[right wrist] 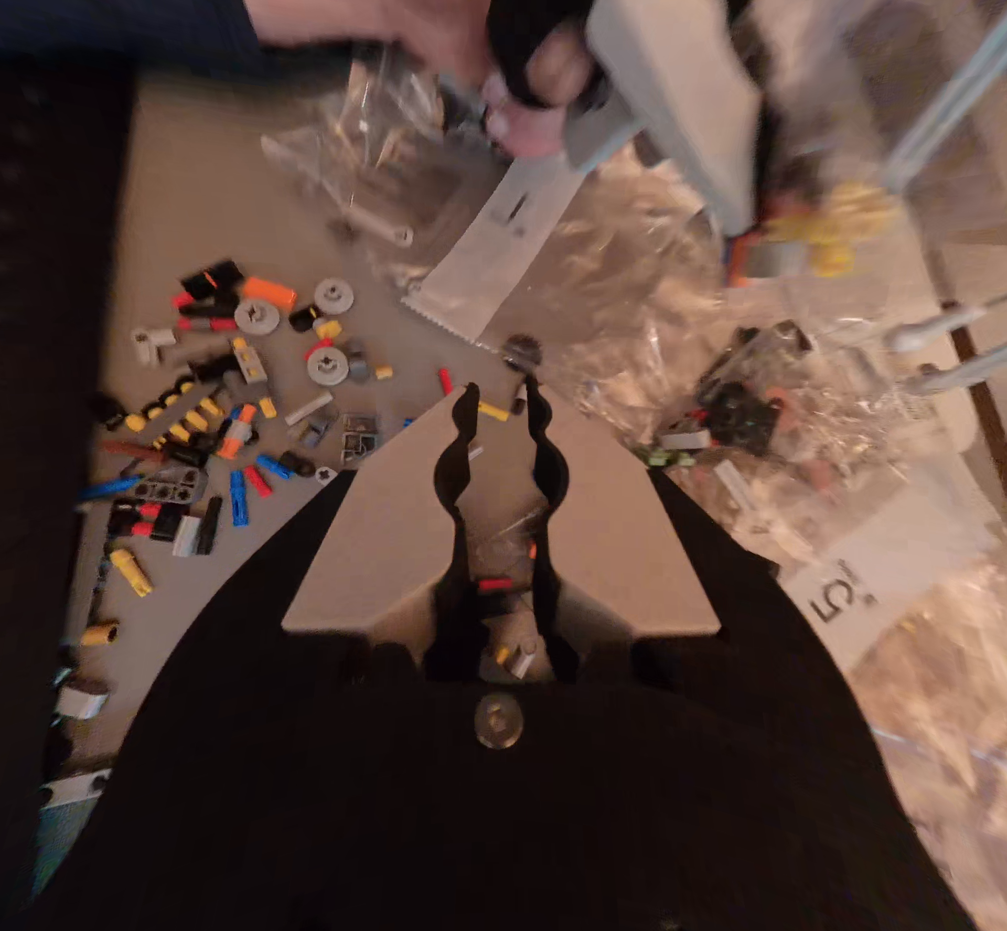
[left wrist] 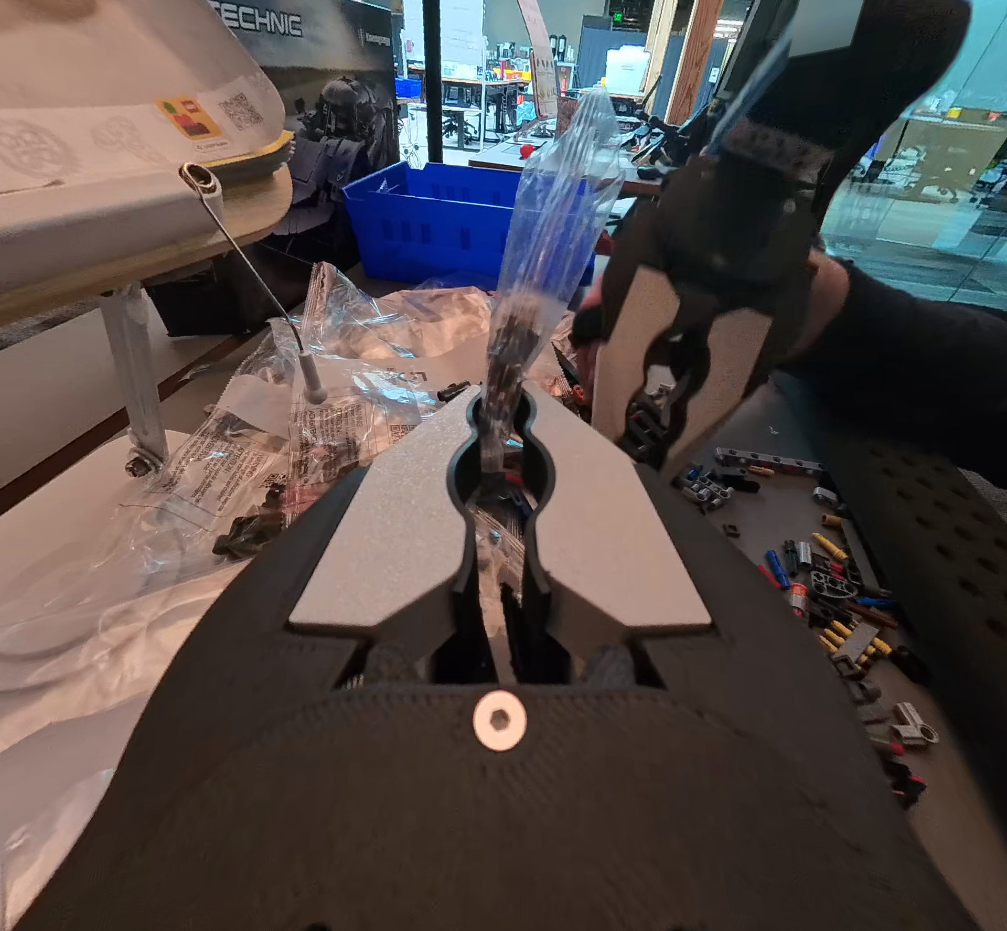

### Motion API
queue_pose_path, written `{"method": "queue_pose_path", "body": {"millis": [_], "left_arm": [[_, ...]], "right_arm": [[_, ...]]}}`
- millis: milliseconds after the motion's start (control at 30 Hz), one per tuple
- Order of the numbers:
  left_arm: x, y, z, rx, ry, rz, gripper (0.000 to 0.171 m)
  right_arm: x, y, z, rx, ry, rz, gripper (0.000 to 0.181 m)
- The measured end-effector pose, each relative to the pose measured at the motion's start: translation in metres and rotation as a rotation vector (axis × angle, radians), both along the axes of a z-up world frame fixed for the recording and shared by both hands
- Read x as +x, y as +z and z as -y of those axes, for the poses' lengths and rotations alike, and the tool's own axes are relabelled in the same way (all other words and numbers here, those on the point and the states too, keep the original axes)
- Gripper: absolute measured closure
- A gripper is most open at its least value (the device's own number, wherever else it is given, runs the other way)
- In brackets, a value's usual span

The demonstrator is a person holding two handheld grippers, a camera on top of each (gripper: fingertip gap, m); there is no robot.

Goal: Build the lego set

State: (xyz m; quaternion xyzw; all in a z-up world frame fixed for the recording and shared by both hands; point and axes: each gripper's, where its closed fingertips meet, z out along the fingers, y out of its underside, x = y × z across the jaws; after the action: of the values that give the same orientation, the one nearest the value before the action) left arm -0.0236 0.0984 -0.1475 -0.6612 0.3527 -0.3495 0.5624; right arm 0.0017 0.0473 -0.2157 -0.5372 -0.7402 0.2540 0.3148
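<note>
My left gripper [left wrist: 500, 414] pinches a clear plastic bag [left wrist: 550, 229] that stands up from its closed tips. My right gripper [right wrist: 498, 395] hangs with jaws slightly parted and nothing between them, above the surface [right wrist: 180, 185]. Loose lego pieces [right wrist: 218, 414] lie scattered just left of it; crumpled bags [right wrist: 626, 272] heap up ahead and to its right. A blue bin [left wrist: 436, 229] sits beyond, an instruction booklet [left wrist: 109, 87] propped on a stand at left.

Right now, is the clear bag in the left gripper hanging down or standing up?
Standing up. The left gripper is shut on the clear bag, which rises above its fingers in front of the blue bin.
</note>
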Motion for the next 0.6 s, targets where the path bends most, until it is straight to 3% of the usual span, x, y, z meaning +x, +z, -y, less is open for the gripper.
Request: {"method": "queue_pose_path", "body": {"millis": [333, 367, 500, 600], "left_arm": [[-0.001, 0.001, 0.0, 0.003, 0.003, -0.003, 0.166], [0.0, 0.0, 0.0, 0.003, 0.003, -0.003, 0.167], [-0.001, 0.0, 0.0, 0.003, 0.003, -0.004, 0.166], [-0.001, 0.0, 0.0, 0.002, 0.003, -0.007, 0.166]], "right_arm": [[-0.017, -0.058, 0.019, 0.011, 0.085, 0.198, 0.171], [-0.017, -0.06, 0.018, 0.013, 0.085, 0.201, 0.179], [-0.015, -0.057, 0.017, 0.005, 0.084, 0.191, 0.181], [-0.015, -0.036, 0.009, -0.003, 0.048, 0.106, 0.181]]}}
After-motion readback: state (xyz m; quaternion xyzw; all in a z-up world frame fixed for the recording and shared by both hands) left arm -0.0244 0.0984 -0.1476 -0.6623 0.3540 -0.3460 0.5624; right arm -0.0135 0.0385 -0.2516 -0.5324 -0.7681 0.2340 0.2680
